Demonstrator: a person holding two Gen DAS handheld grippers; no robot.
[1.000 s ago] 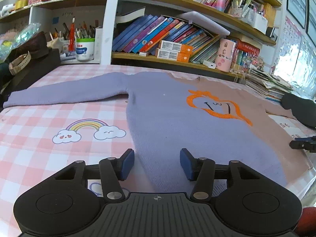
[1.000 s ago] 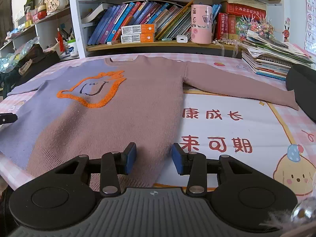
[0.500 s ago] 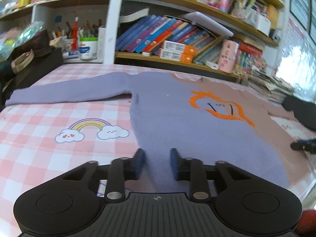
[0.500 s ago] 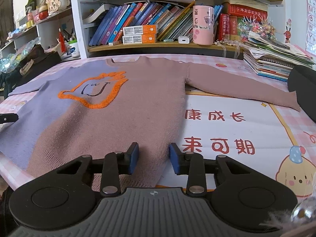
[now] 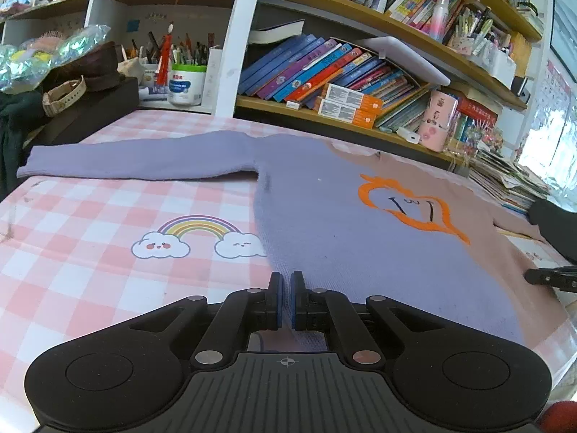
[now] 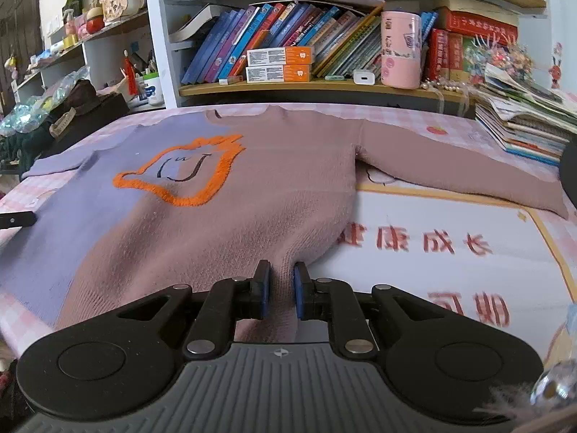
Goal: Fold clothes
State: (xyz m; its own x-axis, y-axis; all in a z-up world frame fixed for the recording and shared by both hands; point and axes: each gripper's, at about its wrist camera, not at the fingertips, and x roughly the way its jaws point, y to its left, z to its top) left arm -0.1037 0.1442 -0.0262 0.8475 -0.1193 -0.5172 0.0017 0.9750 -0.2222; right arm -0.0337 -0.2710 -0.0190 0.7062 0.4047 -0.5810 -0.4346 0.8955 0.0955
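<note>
A sweater, half lilac and half dusty pink with an orange outlined figure on the chest, lies flat and spread out on the table, sleeves out to both sides. In the left wrist view the lilac half (image 5: 342, 238) fills the middle, and my left gripper (image 5: 286, 285) is shut on its lower left hem corner. In the right wrist view the pink half (image 6: 274, 187) is in front, and my right gripper (image 6: 281, 274) is shut on the lower right hem corner, with fabric bunched up between the blue pads.
The table has a pink checked cover (image 5: 90, 259) with a rainbow print and a mat with red characters (image 6: 432, 245). Bookshelves (image 6: 288, 54) stand along the back edge. A pile of books (image 6: 523, 122) sits back right, a dark box (image 5: 86, 112) back left.
Both grippers were open over the sweater's hem and have closed on it, the left at the lilac corner, the right at the pink corner. The pink hem has lifted into a bunch.
</note>
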